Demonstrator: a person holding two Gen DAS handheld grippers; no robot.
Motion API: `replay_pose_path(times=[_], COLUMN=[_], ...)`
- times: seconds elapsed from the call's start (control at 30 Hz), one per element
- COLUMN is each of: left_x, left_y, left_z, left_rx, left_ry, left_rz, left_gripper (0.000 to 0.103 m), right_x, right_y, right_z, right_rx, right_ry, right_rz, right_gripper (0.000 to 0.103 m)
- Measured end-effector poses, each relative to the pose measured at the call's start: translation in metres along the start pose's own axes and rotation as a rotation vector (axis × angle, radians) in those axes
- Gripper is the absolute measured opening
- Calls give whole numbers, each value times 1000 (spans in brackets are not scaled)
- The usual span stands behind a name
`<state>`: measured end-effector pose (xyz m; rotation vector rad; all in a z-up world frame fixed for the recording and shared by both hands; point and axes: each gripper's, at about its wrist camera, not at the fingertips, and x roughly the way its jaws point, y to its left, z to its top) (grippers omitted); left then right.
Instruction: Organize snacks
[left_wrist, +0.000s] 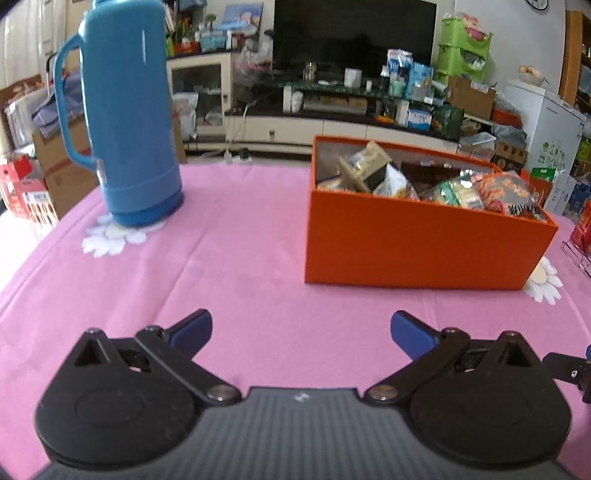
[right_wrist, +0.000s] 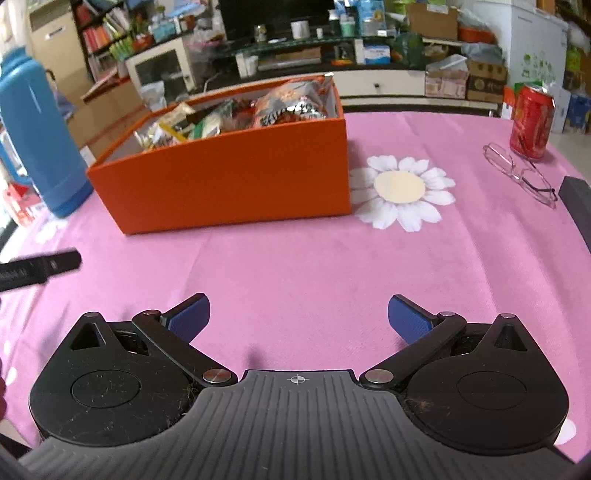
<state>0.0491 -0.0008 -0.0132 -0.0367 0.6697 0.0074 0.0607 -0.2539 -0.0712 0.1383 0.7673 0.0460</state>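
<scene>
Snacks (right_wrist: 229, 118) fill an orange box (left_wrist: 406, 240) at the far middle of a pink table (right_wrist: 295, 266), thermos (left_wrist: 129, 110) on its left. Left claw (left_wrist: 301, 326) and right claw (right_wrist: 299, 314) both gape wide, empty, near the viewer. Apparently little remains loose; any tidying should reach in from above, gripping packets lightly.

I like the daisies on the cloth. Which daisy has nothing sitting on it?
The big daisy beside the orange box, on the side toward the red can. Its whole yellow centre and petals show, while the other daisy is partly under the blue thermos.
</scene>
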Motion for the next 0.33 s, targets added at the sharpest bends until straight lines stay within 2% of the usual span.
replay_pose_path(times=[0.13,0.33], left_x=[-1,1], left_y=[0,3], left_z=[1,1], left_rx=[9,-4], left_ry=[-18,3], left_rz=[24,6], left_gripper=[101,102], right_x=[2,4], right_y=[-7,-8], right_z=[0,1], right_rx=[49,64], right_ry=[14,15], right_rz=[20,9], right_gripper=[93,93])
